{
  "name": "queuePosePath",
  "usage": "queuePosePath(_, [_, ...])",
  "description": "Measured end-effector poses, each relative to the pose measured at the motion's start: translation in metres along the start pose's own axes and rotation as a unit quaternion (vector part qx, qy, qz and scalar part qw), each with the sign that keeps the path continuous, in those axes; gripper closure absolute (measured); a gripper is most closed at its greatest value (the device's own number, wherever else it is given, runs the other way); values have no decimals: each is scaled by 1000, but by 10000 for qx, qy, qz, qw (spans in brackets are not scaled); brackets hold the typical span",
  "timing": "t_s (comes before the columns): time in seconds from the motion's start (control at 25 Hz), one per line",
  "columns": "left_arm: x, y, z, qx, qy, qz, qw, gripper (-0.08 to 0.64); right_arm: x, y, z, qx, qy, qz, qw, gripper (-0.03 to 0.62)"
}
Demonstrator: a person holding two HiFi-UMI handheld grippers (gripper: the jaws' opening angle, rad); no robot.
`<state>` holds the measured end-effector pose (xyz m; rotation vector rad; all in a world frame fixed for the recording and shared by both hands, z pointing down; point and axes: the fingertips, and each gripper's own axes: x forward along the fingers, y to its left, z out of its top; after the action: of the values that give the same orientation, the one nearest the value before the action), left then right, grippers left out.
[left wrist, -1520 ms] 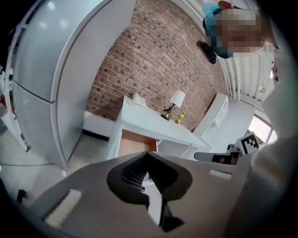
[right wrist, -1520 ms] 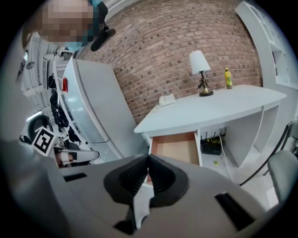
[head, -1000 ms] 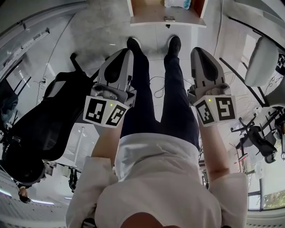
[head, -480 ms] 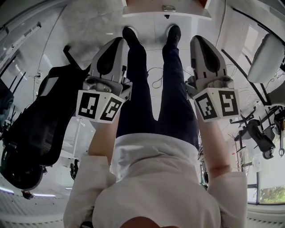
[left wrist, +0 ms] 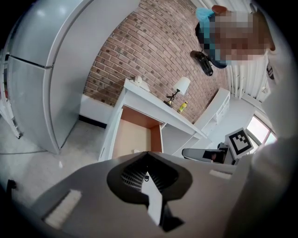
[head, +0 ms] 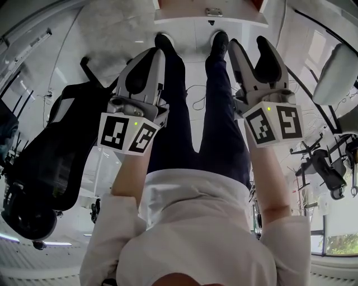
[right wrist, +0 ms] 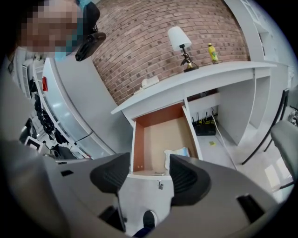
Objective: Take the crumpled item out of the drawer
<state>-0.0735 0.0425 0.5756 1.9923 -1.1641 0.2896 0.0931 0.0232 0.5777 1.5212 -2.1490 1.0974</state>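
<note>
Against a second ago, the left gripper is unchanged, its jaws pressed together and empty, while the right gripper has just been opening: its jaws, then closed, now stand wide apart with nothing between them. The drawer has slid toward the top edge of the head view, and the crumpled item seen there earlier is now cut off.

Only the right gripper view shows the crumpled item, white and pale blue, lying in the open drawer's near right corner. In the left gripper view the gripper's own body hides the drawer's near part, so the item does not show; that view alone shows a tall grey fridge.

A black office chair stands at left, the person's legs hang between the grippers, and a white chair stands at right. A lamp and a yellow bottle stand on the desk top before a brick wall
</note>
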Motion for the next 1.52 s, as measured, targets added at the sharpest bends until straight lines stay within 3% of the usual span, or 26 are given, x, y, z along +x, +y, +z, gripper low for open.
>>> queuePosePath(0.28, [1, 9, 0, -67, 17, 52, 10000, 551, 28, -17, 1, 217, -2, -78, 9997, 341])
queuePosePath(0.8, [4, 22, 5, -122, 37, 38, 9999, 550, 95, -33, 14, -502, 158, -218, 9984, 341])
queuePosePath(1.2, [6, 37, 6, -279, 67, 92, 9995, 550, 147, -50, -22, -830, 1345, -502, 9861, 341])
queuePosePath(1.52, [12, 45, 10, -360, 112, 103, 9992, 551, 177, -83, -30, -861, 1881, -883, 9744, 341])
